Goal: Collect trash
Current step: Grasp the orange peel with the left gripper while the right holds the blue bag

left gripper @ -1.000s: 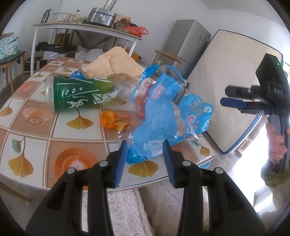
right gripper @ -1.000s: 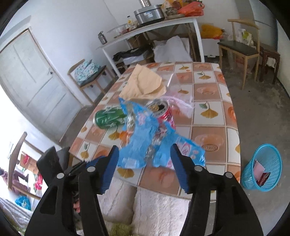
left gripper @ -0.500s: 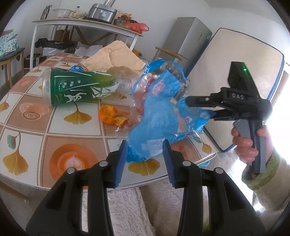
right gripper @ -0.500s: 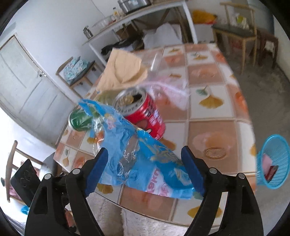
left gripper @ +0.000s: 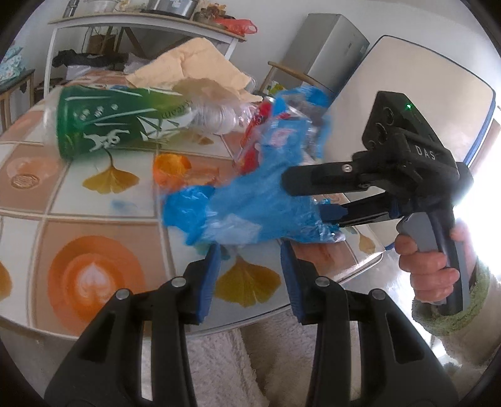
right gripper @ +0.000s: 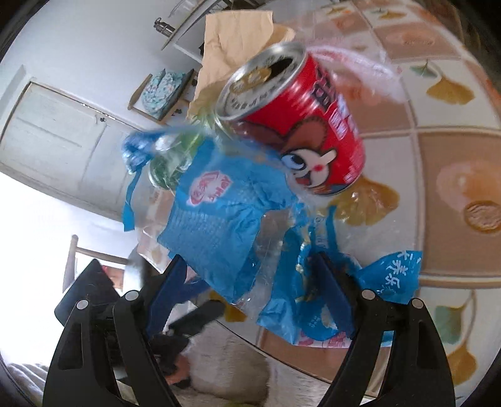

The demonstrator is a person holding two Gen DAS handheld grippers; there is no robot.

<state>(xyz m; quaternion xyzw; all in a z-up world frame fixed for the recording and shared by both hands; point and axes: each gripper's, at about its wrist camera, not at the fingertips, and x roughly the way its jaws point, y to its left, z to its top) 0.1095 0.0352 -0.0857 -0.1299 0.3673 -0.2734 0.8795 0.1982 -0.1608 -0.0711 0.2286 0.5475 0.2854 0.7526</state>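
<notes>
Tiled tabletop (left gripper: 94, 200) cluttered. Right tool (right gripper: 250, 278), lower and wider than a second ago, straddles blue wrapper (right gripper: 219, 219), not gripping; pickup imminent. Left tool (left gripper: 249, 269) part-open, empty.

Domestic living and dining room. Evidence: tiled table top (left gripper: 94, 200) with ginkgo-leaf print; white side table (left gripper: 141, 26) carrying cookware; grey refrigerator (left gripper: 325, 53); wooden chair with patterned cushion (right gripper: 159, 90); panelled white door (right gripper: 59, 137); mattress (left gripper: 416, 94) propped against the wall.

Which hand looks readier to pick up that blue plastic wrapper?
Right. Its tool stands wide open with the blue wrapper between its fingers; the left tool sits short of it, empty.
</notes>
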